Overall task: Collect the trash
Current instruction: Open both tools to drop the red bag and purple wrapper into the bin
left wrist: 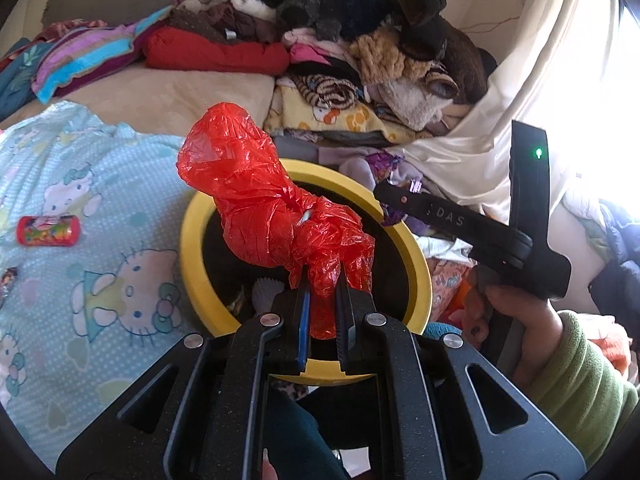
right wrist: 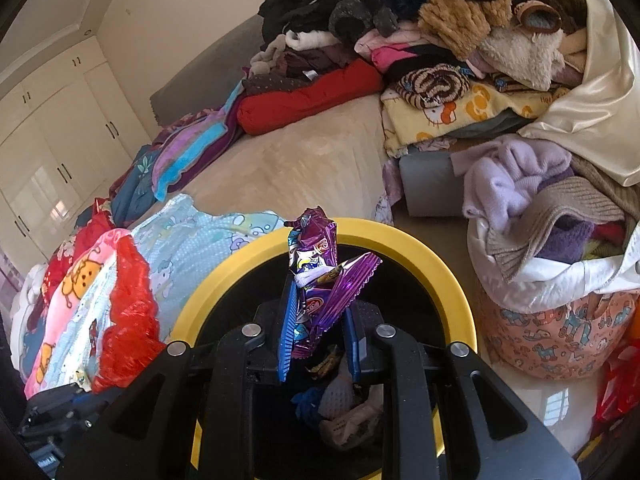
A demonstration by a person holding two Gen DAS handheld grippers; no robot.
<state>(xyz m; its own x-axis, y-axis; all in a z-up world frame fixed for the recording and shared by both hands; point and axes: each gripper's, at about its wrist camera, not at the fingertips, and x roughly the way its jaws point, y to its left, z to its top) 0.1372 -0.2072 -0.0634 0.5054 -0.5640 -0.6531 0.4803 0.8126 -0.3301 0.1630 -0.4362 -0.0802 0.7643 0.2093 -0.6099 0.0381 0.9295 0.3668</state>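
Note:
My left gripper point(left wrist: 322, 284) is shut on a crumpled red plastic bag point(left wrist: 260, 208), which stands up over a yellow-rimmed black bin point(left wrist: 192, 248). My right gripper point(right wrist: 320, 300) is shut on purple snack wrappers point(right wrist: 320, 272) over the same bin point(right wrist: 400, 236). Trash point(right wrist: 344, 400) lies at the bin's bottom. In the left wrist view the right gripper point(left wrist: 386, 196) reaches in from the right, held by a hand point(left wrist: 516, 304) in a green sleeve. The red bag point(right wrist: 128, 312) shows at the left of the right wrist view. A red candy wrapper point(left wrist: 48, 230) lies on the blue cartoon sheet point(left wrist: 100, 280).
A tall pile of clothes point(left wrist: 360, 40) covers the back of the bed. A stuffed laundry bag point(right wrist: 560, 320) stands right of the bin. A cream curtain point(left wrist: 520, 120) hangs at right. White wardrobes point(right wrist: 60, 140) line the left wall. Another wrapper point(left wrist: 8, 280) lies at the sheet's left edge.

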